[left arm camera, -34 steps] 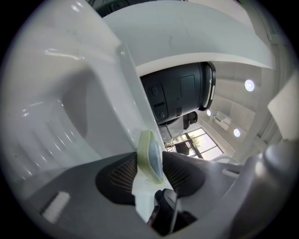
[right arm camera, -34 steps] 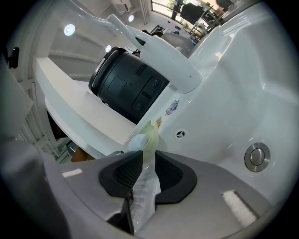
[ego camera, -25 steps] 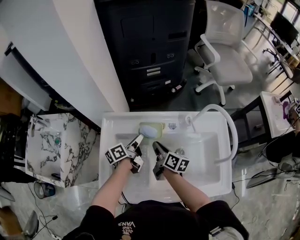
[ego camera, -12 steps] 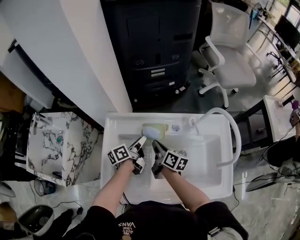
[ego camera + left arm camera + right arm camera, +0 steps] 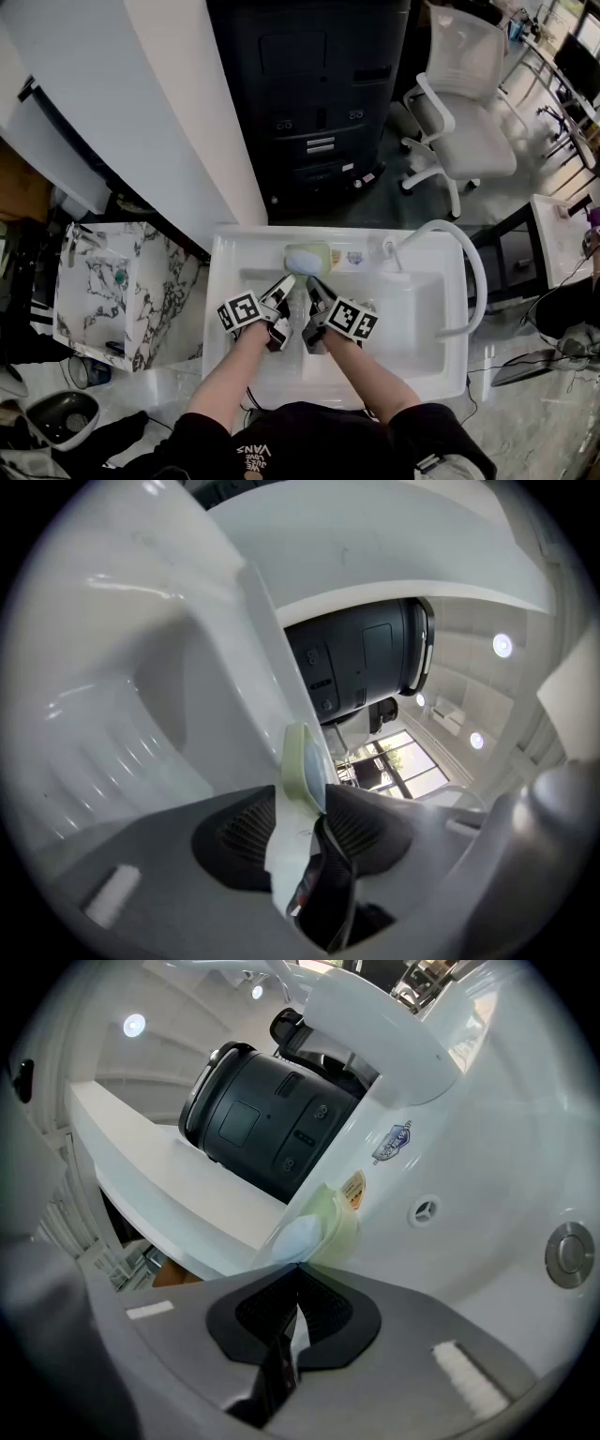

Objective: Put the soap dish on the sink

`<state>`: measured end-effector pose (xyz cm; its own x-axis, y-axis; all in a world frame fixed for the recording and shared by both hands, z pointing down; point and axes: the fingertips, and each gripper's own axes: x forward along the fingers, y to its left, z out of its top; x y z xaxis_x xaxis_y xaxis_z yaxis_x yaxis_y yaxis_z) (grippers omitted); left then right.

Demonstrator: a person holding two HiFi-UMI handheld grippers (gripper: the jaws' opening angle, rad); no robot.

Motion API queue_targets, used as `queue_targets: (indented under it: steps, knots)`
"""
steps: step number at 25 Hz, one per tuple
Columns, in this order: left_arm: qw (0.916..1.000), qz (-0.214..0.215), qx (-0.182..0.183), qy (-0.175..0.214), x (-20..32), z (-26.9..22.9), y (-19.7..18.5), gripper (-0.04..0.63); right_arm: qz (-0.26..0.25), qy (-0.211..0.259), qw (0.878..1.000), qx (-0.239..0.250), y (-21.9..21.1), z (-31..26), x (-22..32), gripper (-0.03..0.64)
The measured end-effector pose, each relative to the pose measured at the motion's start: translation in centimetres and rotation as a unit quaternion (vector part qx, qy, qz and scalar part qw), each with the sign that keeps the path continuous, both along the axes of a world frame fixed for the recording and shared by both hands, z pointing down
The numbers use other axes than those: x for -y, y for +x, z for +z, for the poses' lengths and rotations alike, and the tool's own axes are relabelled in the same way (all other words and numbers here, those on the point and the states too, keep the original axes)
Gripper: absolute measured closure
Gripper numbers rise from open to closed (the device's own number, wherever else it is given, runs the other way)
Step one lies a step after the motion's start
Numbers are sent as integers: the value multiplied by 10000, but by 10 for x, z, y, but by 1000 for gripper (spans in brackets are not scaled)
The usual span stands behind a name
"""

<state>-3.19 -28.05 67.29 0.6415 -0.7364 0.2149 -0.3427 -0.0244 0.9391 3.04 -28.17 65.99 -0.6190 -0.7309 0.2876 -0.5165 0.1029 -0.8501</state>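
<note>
1. Against the head view of a second ago, the right gripper now sits closer in. Its tip reaches the near rim of the soap dish, beside the left gripper, which was already there.
2. The dish lies in the same spot as before: on the back ledge of the white sink, left of the tap, with a pale blue-white soap in it.
3. The left gripper view shows its jaws closed on the dish's pale green rim, a dark pad on either side.
4. The right gripper view shows its jaws drawn together with only a thin pale sliver between them, the tips right at the rim. Whether they pinch the rim is not clear.
5. As a judgement, the dish already rests where the task wants it, so what remains looks like a small straightening and letting go.
6. The dish's long axis runs left to right along the ledge, parallel to the sink's back edge. Its open face points up, and one long side faces the two grippers.
</note>
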Motion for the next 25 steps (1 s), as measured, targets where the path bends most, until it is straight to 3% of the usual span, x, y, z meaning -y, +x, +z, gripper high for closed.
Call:
queue_targets:
  steps: [25]
  knots:
    - [9998,3,155,102,-18,-11,-20,419,233,141,9996,21,4,-18,-7,614]
